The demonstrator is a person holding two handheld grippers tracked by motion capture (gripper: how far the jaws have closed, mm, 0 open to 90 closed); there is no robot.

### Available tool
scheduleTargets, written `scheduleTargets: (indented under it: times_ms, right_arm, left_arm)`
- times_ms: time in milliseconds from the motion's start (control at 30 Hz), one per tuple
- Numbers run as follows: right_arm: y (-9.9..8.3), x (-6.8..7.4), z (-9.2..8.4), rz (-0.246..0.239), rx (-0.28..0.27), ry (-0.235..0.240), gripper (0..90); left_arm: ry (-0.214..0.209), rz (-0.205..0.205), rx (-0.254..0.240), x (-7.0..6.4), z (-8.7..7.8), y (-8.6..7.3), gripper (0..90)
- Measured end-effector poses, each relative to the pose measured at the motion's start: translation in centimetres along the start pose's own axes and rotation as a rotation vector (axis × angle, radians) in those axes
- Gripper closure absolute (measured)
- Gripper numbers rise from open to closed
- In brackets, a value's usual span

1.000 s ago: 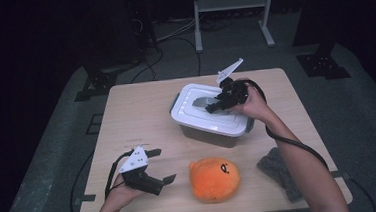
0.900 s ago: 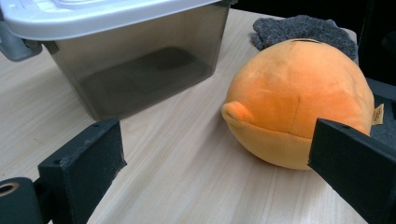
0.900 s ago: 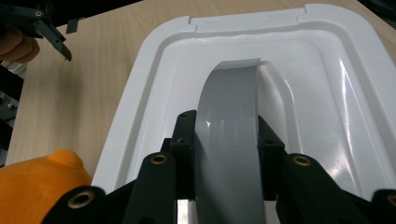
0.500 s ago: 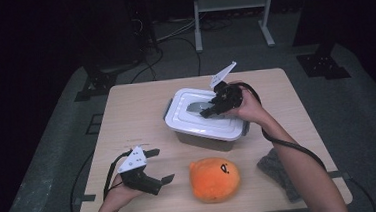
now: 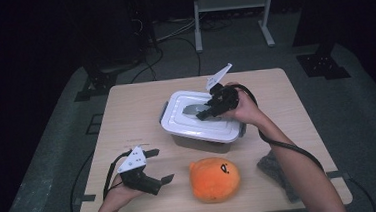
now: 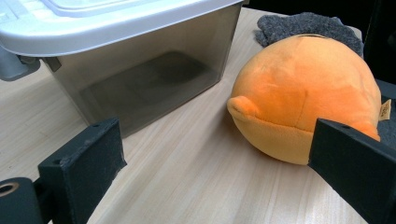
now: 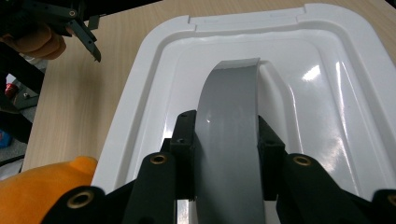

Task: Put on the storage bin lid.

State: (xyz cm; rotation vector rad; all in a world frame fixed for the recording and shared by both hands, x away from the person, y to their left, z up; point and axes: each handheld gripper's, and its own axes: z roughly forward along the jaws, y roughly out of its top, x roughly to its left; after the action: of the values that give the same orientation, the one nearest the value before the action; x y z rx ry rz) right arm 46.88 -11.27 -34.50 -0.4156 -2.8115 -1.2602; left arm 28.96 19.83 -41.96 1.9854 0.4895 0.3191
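Two grippers, left gripper [image 5: 152,165] unmoved at the desk's [image 5: 131,115] near-left, fingers spread and empty, box [image 5: 198,135] shifted slightly left since before, right gripper [image 5: 207,109] pinching its grey handle [image 7: 227,140], long axis running left-right across the white lid [image 5: 177,124].

Open bench [image 5: 126,105] along the left and far-left edge, free for passing. Mid-bench blocked by the lidded box [image 5: 200,130]. Near edge crowded: orange plush [image 5: 214,178] just near-side of the box, narrow lane between, grey cloth [image 5: 275,167] at the near right, possibly touching the forearm. Far-right corner bare.
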Motion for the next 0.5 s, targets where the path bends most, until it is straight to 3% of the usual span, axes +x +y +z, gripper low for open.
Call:
scheduleTargets:
  times_ms: [500]
  right_arm:
    - [-0.07,0.1,-0.08,0.011,-0.001,-0.01,65.0]
  left_arm:
    - [0.002,0.006,0.004,-0.08,0.08,-0.02,2.8]
